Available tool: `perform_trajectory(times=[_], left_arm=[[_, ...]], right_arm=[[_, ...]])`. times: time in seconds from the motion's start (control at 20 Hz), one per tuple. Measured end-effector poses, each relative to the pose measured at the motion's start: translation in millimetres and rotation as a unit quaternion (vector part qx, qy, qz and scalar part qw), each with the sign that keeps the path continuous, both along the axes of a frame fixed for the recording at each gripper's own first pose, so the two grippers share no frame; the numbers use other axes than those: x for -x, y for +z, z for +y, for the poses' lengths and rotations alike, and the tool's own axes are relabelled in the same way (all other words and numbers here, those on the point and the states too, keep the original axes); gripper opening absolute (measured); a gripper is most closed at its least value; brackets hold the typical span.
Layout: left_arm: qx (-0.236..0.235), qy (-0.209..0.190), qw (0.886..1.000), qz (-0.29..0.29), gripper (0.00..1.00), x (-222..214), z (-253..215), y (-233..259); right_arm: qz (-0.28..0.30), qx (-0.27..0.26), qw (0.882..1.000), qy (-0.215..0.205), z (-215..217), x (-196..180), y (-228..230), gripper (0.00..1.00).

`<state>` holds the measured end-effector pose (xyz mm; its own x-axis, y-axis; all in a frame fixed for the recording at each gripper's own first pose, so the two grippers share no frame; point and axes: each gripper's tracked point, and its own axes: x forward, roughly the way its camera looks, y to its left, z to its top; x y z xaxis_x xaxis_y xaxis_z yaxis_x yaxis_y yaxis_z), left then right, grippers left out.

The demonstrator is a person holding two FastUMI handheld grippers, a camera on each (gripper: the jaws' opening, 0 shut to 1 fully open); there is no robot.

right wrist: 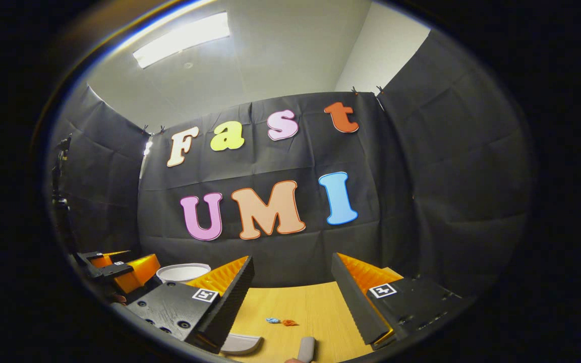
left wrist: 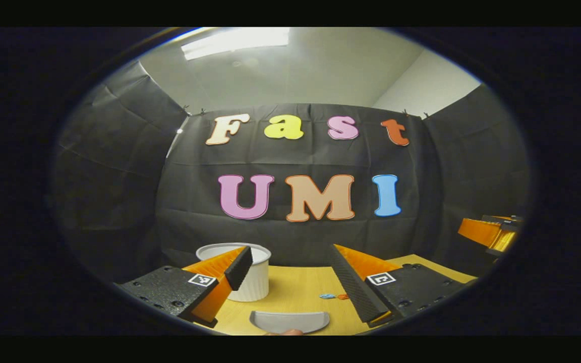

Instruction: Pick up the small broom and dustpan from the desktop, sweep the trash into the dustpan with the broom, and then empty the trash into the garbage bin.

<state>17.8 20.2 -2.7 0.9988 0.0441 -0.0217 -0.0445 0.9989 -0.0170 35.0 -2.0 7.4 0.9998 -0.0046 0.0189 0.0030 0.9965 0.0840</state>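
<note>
Left gripper hung above the desktop, jaws wide apart, nothing btwn them. Going L to R in the left gripper view: white ribbed garbage bin stood at the far left of the table, partly behind the left finger; grey dustpan lay just below and ahead of the jaws, roughly centred btwn them, its wide edge running across the view; the trash, small blue and orange scraps, sat a bit right of the pan, near the right finger; the other gripper showed at far right.

Right gripper also had jaws apart, empty. In the right gripper view the dustpan peeked out under its left finger; the broom handle, grey, lay below the gap, long axis pointing approx. away from the camera, in line w/ the fingers. Trash just beyond it.

Judgement: pan is nearer the left gripper, broom nearer the right, so each needs to drop down and fwd.
</note>
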Motion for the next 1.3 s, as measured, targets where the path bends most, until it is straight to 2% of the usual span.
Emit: perform_trajectory(times=[0.65,0.9,1.15,1.3], left_arm=[[0.008,0.002,1.000,0.002,0.93,12.0,6.7,-2.6],[0.001,-0.010,0.999,0.048,0.94,18.3,-8.9,-25.1],[-0.029,0.003,0.994,0.105,0.93,35.8,-20.0,-59.3],[-0.043,0.012,0.989,0.140,0.92,48.0,-21.8,-89.4]], right_arm=[[0.010,0.012,1.000,0.006,6.2,8.1,-3.8,0.92],[0.039,0.041,0.998,-0.011,-9.4,13.8,-20.8,0.92],[0.089,0.047,0.994,0.045,-3.4,22.0,-57.5,0.92],[0.141,0.045,0.986,0.078,0.6,23.0,-97.9,0.92]])
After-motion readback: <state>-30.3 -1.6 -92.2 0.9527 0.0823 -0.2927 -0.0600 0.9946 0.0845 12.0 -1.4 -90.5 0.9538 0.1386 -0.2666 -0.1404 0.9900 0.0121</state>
